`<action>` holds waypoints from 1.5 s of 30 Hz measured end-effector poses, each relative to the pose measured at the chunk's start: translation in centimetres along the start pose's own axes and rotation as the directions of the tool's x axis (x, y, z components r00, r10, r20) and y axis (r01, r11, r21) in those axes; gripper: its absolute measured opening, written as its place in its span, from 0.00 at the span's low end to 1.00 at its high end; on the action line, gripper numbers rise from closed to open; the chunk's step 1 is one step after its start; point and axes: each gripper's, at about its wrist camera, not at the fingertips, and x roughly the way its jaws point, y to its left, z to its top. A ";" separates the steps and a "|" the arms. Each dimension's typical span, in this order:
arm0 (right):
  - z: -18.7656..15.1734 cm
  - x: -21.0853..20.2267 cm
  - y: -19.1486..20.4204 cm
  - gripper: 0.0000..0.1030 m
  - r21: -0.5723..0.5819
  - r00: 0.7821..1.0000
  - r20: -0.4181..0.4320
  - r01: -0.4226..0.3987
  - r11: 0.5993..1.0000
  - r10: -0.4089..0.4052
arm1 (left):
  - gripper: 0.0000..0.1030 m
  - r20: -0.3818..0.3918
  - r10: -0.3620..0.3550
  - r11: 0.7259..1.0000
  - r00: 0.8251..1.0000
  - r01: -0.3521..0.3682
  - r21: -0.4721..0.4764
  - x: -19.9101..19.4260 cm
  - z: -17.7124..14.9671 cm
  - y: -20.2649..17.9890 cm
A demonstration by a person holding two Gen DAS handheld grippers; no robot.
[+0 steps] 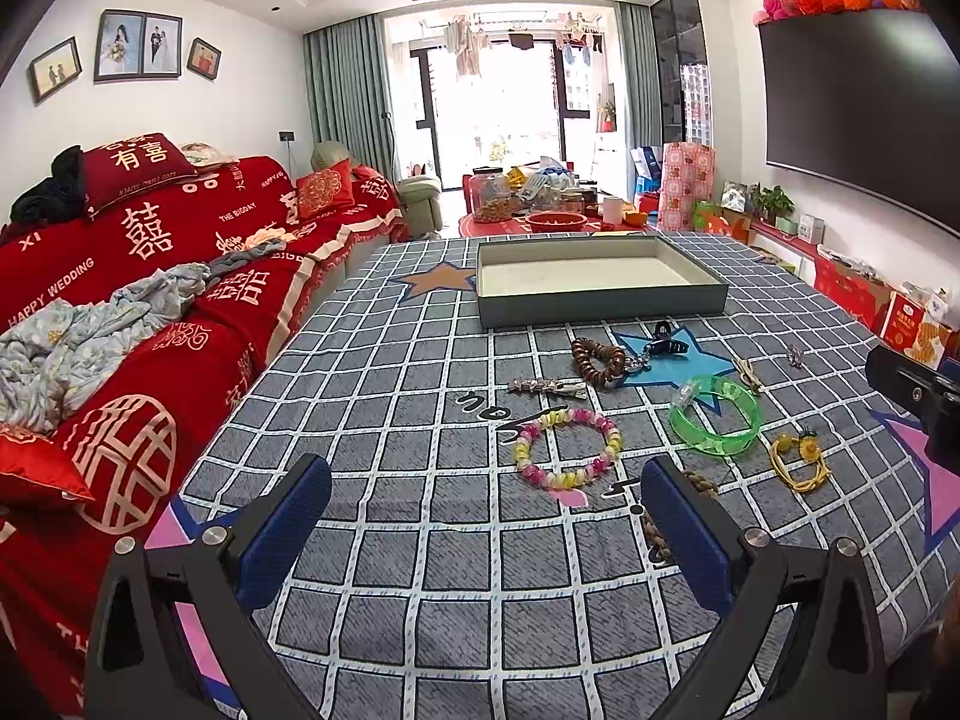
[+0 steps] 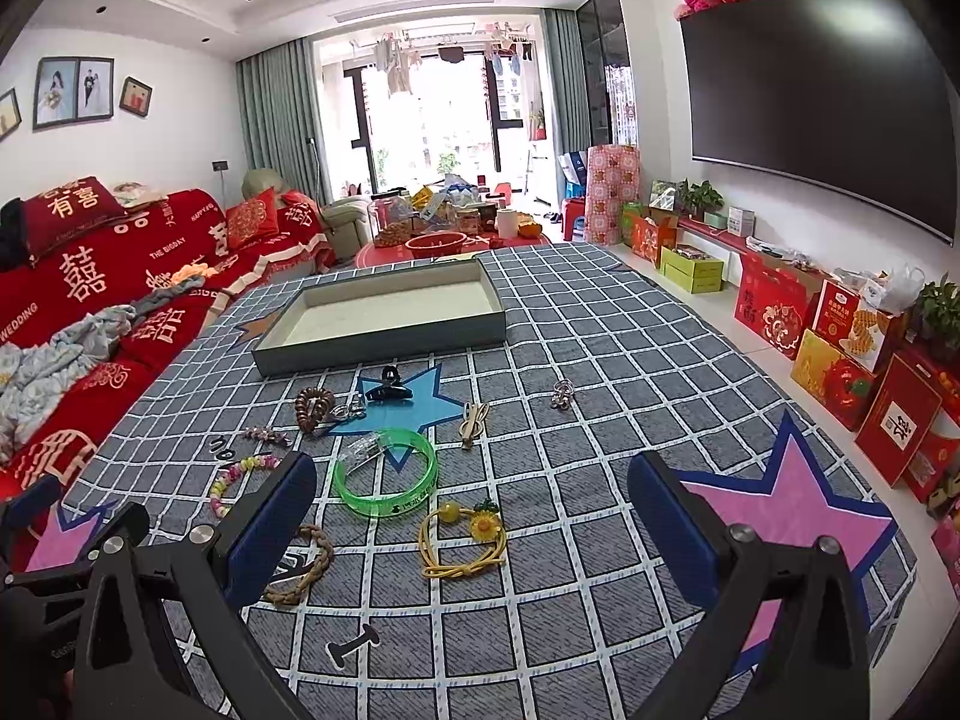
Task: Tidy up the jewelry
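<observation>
A grey shallow box (image 1: 600,300) (image 2: 384,330) with nothing in it lies at the far side of the checked cloth. In front of it lie a brown bead bracelet (image 1: 597,359) (image 2: 313,408), a black claw clip (image 1: 666,341) (image 2: 390,391), a green bangle (image 1: 714,417) (image 2: 387,474), a pink-yellow bead bracelet (image 1: 567,449) (image 2: 240,477), a yellow flower hair tie (image 1: 801,459) (image 2: 462,537), a silver clip (image 1: 546,387) and a brown braided band (image 2: 303,567). My left gripper (image 1: 486,516) and right gripper (image 2: 471,516) are open and empty, above the cloth's near part.
A red-covered sofa (image 1: 150,276) runs along the left. A second table (image 1: 540,216) with jars and bowls stands beyond the box. Gift boxes (image 2: 840,348) line the floor at the right under a wall television (image 2: 822,96). The right gripper shows at the left view's right edge (image 1: 918,396).
</observation>
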 end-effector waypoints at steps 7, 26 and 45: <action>-0.1 0.0 0.0 1.00 0.002 1.000 0.001 0.000 1.000 0.000 | 1.00 0.002 0.001 1.000 1.000 -0.001 0.000 0.0 0.0 -0.1; -0.2 0.0 -0.1 1.00 0.003 1.000 0.000 -0.002 1.000 0.002 | 1.00 -0.008 0.005 1.000 1.000 -0.005 0.005 0.2 -0.1 -0.3; -0.1 0.0 -0.2 1.00 0.006 1.000 -0.002 -0.003 1.000 0.003 | 1.00 -0.012 0.005 1.000 1.000 -0.005 0.005 0.3 -0.3 -0.4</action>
